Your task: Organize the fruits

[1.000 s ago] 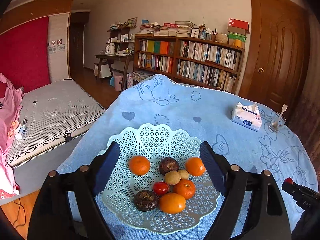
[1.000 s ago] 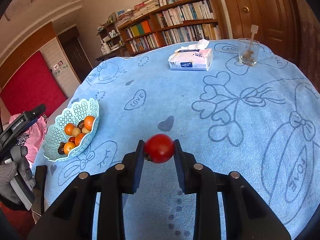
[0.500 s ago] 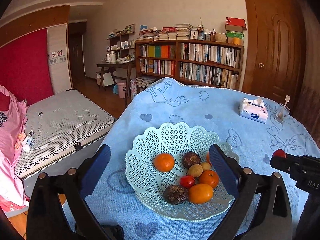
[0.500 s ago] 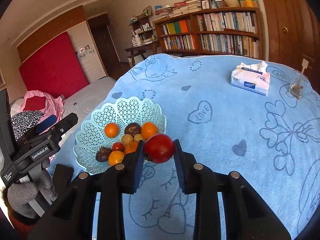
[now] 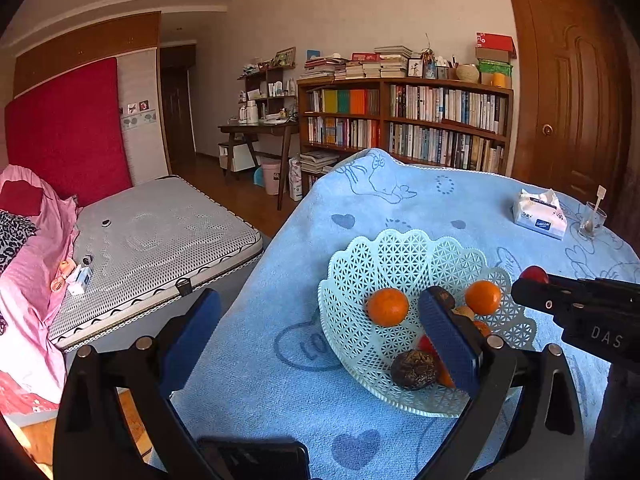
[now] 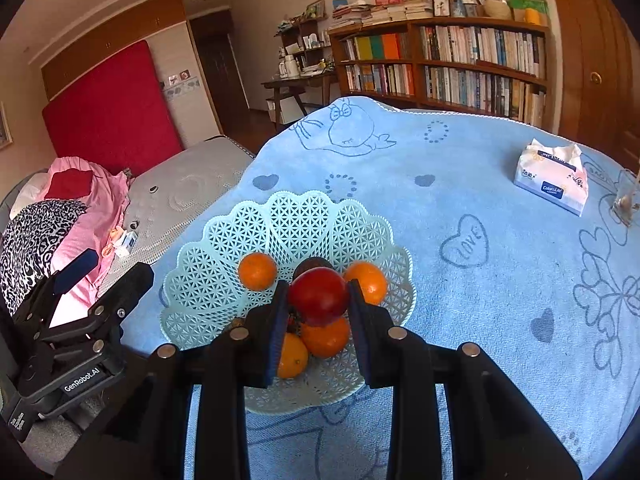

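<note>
- One relation decides the coming move: the red fruit [image 6: 319, 295] sits clamped between the pads of the right gripper [image 6: 319, 298], poised over the lattice basket [image 6: 280, 220], with the basket's fruit pile directly underneath it.
- From the right wrist view, an orange [image 6: 257, 271] lies at about 10 o'clock from the held fruit, another orange [image 6: 366, 280] at about 2 o'clock, a dark brown fruit [image 6: 310, 265] just behind at 12, and two more oranges at 6, touching one another.
- Being round, the red fruit has no long axis to line up; I judge only height and the open spot matter.
- Bare lattice shows at roughly 9 to 11 o'clock of the pile, so a release there would likely roll less than one onto the heap.
- Off to the basket's left, the left gripper [image 5: 320, 340] stands with jaws spread wide and nothing between them, its right pad in front of the basket's contents.
- Clearly the right hand's tool is nearer the drop; the left merely flanks the basket on the blue cloth [image 6: 500, 280].
</note>
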A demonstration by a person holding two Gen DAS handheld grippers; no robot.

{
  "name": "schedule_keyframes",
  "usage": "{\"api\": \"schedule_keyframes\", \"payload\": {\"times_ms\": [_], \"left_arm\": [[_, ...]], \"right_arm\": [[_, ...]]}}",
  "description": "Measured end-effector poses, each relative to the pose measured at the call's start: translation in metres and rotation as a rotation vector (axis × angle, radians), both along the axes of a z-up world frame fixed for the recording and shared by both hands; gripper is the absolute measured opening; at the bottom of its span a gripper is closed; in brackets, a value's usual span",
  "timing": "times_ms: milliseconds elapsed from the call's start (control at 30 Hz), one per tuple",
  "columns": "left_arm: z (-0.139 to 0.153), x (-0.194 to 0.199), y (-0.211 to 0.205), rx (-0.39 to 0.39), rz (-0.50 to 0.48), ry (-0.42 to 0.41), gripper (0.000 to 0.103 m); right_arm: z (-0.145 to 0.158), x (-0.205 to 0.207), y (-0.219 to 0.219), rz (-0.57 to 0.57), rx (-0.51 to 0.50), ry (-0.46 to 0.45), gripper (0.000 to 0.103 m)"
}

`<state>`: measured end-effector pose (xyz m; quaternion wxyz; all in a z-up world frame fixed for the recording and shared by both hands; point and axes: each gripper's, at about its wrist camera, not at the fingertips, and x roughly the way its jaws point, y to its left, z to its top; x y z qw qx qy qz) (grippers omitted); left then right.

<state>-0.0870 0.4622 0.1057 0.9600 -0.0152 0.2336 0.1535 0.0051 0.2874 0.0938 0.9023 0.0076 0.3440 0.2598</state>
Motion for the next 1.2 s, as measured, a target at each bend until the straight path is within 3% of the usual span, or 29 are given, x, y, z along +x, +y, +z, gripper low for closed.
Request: {"api": "schedule_keyframes", "payload": {"times_ms": [33, 100, 133, 233, 367, 500, 667, 833, 1033, 1200], "left_arm": [[-0.001, -0.001, 0.000, 0.001, -0.001, 0.002, 0.100], [-0.001, -0.002, -0.001, 0.005, -0.001, 0.006, 0.100], [-0.002, -0.002, -0.001, 0.004, -0.001, 0.008, 0.100], [-0.002, -0.002, -0.002, 0.004, 0.001, 0.018, 0.100], [-0.001, -0.004, -0.005, 0.022, 0.027, 0.024, 0.100], [0.000, -0.007, -0.011, 0.071, 0.081, 0.030, 0.100], [0.000, -0.015, -0.019, 0.124, 0.114, 0.037, 0.100], [0.003, -0.022, -0.024, 0.128, 0.107, 0.029, 0.100], [0.005, -0.030, -0.032, 0.134, 0.096, 0.025, 0.100], [0.005, -0.033, -0.039, 0.137, 0.086, 0.025, 0.100]], "right_arm": [[-0.001, 0.000, 0.002, 0.001, 0.000, 0.003, 0.033], [-0.002, -0.001, 0.002, -0.009, 0.005, 0.000, 0.056], [-0.002, -0.003, 0.001, -0.015, 0.006, -0.008, 0.060], [-0.001, -0.007, -0.002, -0.023, 0.004, -0.017, 0.063], [-0.001, -0.013, -0.014, -0.050, 0.014, -0.022, 0.080], [-0.004, -0.020, -0.027, -0.067, 0.004, -0.026, 0.088], [-0.009, -0.031, -0.039, -0.079, -0.015, -0.036, 0.090], [-0.005, -0.045, -0.045, -0.094, -0.046, -0.085, 0.090], [0.003, -0.062, -0.045, -0.101, -0.086, -0.158, 0.098], [0.004, -0.065, -0.046, -0.116, -0.101, -0.156, 0.098]]}}
